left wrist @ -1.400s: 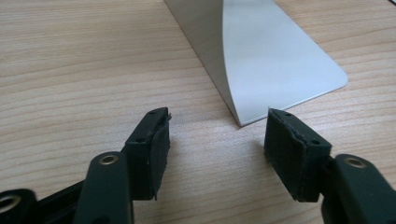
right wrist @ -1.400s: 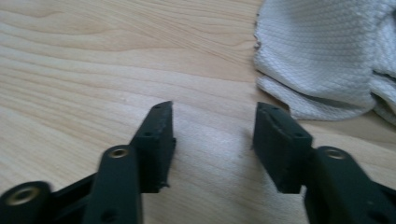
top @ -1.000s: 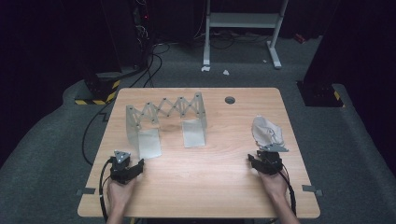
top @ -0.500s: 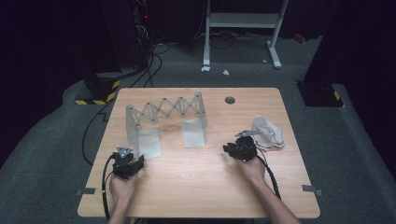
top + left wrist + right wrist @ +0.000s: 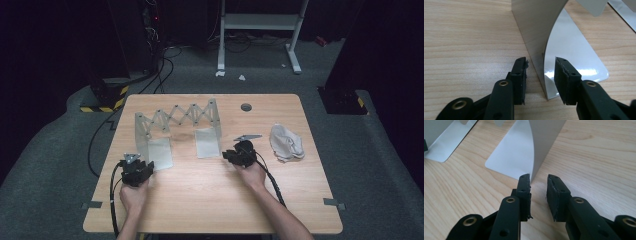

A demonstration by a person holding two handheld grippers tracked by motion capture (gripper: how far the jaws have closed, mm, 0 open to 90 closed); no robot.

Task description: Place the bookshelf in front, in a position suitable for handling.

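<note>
A folding metal rack (image 5: 177, 113) with a scissor lattice and two bookend-like end plates stands at the table's back left. My left gripper (image 5: 141, 164) sits at the near edge of the left end plate (image 5: 150, 139). In the left gripper view the left gripper (image 5: 541, 75) is open and its jaws straddle the upright edge of the left end plate (image 5: 536, 32) without closing. My right gripper (image 5: 231, 153) is at the right end plate (image 5: 207, 141). It is open (image 5: 538, 192), with the right end plate's upright edge (image 5: 541, 147) just ahead of its left fingertip.
A crumpled white cloth (image 5: 286, 141) lies to the right of my right gripper. The wooden table (image 5: 200, 200) has a round cable hole (image 5: 246, 107) at the back. Cables trail from both grippers toward the near edge.
My right gripper has moved left, away from the cloth, up to the right end plate. My left gripper has edged forward to the left end plate.
</note>
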